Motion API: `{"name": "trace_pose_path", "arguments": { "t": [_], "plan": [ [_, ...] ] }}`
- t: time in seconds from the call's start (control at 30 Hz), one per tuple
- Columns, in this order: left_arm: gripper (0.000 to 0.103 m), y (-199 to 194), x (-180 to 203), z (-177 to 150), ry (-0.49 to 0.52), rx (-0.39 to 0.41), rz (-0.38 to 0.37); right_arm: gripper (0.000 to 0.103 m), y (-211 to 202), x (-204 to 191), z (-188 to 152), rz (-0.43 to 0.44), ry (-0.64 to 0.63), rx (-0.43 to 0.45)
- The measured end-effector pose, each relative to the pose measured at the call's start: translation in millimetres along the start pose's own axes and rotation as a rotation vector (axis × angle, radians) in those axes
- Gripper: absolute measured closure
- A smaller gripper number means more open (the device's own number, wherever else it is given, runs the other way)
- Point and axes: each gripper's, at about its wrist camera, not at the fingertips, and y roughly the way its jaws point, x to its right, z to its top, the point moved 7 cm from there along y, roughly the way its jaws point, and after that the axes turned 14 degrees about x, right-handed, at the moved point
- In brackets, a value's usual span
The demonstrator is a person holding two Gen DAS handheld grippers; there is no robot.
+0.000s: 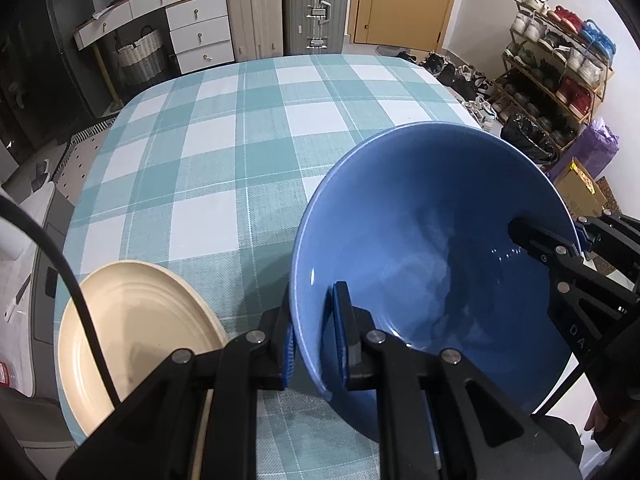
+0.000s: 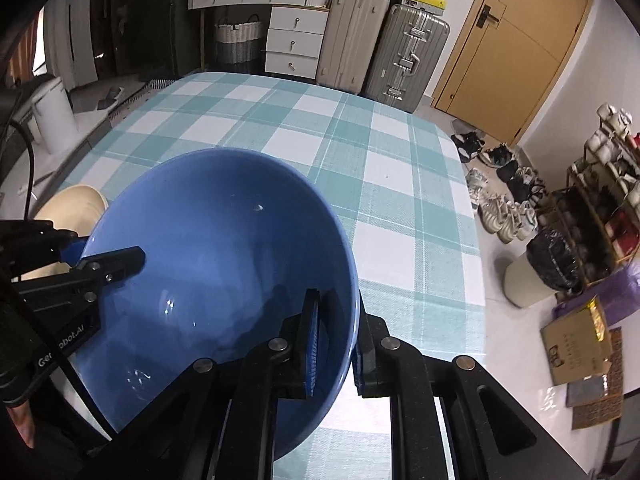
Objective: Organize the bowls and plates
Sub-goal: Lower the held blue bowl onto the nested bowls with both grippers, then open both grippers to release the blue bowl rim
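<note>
blue bowl (image 1: pixel 432 240) rim | pinched between left gripper (image 1: pixel 316 344) fingers, right gripper (image 2: pixel 340 344) fingers (opposite sides)

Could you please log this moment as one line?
left gripper: shut on bowl rim | right gripper: on opposite rim | bowl: tilted above table | plate: left of bowl
</note>
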Motion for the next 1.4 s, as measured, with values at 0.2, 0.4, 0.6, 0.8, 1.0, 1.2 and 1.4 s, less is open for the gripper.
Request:
{"name": "trace_pose_path", "arguments": {
  "t": [0.2, 0.4, 0.6, 0.8, 1.0, 1.2, 1.4],
  "plan": [
    [0.09, 3.1, 1.6, -3.2, 0.0, -0.012, -0.007, 0.088, 1.4, -1.3, -2.8, -0.03, -0.053, 0.015],
    [0.09, 6.3, 1.8, -7.6, -0.002, -0.019, -0.015, 0.087, 8.2, -2.7, -13.3, -0.055, -0.097, 0.008],
    [0.09, 5.6, 2.5, -8.7, 0.004, -0.02, -0.015, 0.086, 12.3, 0.2, -20.2, -0.046, -0.078, 0.001],
    [0.088, 6.3, 3.1, -10.7, 0.004, -0.018, -0.016, 0.086, 14.0, 2.1, -22.4, -0.039, -0.069, 0.002],
    [0.086, 6.4, 2.5, -11.5, 0.011, -0.016, -0.003, 0.086, 12.6, 2.3, -23.0, -0.022, -0.048, 0.007],
    [0.084, 4.8, 0.5, -10.7, 0.003, 0.004, 0.006, 0.086, 8.2, 3.0, -21.2, -0.015, -0.029, 0.028],
    [0.072, -1.9, 1.4, -6.8, 0.02, 0.036, 0.024, 0.086, -2.7, 6.1, -14.3, -0.001, 0.018, 0.064]
  ]
}}
